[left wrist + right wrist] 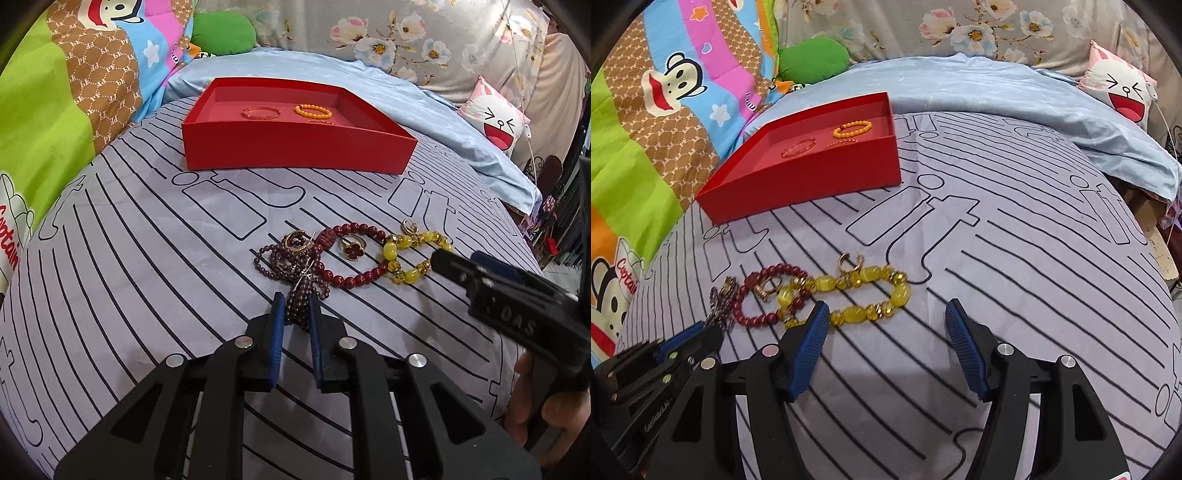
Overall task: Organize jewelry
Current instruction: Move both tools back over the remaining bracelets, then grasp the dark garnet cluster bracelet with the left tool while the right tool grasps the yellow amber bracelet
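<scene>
Pinching the tangled dark purple beaded strand [295, 275] on the striped bedsheet [147, 258], the left gripper [295, 314] risks dragging entangled rings, while the right gripper [884, 325] is held spread near the yellow beaded bracelet [864, 295], before the red box [295, 151].

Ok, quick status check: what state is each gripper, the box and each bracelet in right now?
left gripper: shut on purple bead strand
right gripper: open, holding nothing
red box: lidless, open
orange bracelet: in box
clear pink bangle: in box
yellow bracelet: loose on bedsheet
dark red bracelet: on sheet
</scene>
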Demonstrator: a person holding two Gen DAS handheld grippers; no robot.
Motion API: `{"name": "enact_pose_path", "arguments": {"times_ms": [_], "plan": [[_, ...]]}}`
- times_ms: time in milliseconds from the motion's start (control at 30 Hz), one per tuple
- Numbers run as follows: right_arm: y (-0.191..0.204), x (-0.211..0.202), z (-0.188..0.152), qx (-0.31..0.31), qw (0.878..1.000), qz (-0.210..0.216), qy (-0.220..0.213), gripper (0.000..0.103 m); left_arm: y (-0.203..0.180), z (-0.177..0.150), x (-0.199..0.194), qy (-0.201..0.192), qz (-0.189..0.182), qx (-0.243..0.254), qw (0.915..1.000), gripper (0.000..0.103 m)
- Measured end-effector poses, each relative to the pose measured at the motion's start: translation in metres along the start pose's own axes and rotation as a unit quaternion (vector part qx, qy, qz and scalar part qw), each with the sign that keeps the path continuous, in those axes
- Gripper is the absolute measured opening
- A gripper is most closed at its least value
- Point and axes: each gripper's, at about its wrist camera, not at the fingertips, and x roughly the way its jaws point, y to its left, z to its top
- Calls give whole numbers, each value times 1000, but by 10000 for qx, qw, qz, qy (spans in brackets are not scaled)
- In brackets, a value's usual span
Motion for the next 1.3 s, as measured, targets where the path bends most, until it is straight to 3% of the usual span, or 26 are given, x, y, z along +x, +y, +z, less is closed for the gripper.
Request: {"name": "enact_pose_path", "arguments": {"times_ms": [300, 567, 1300], "plan": [[0, 10, 7, 15, 9999, -151, 79, 40, 0, 0, 0, 0, -17, -17, 10000, 13], [-5, 11, 7, 87, 9995, -276, 84, 10, 0, -1, 0, -3, -40, -37, 10000, 13], [5, -43, -14, 222, 9992, 314, -59, 10, 9, -5, -27, 28, -238, -382, 9990, 10]]}}
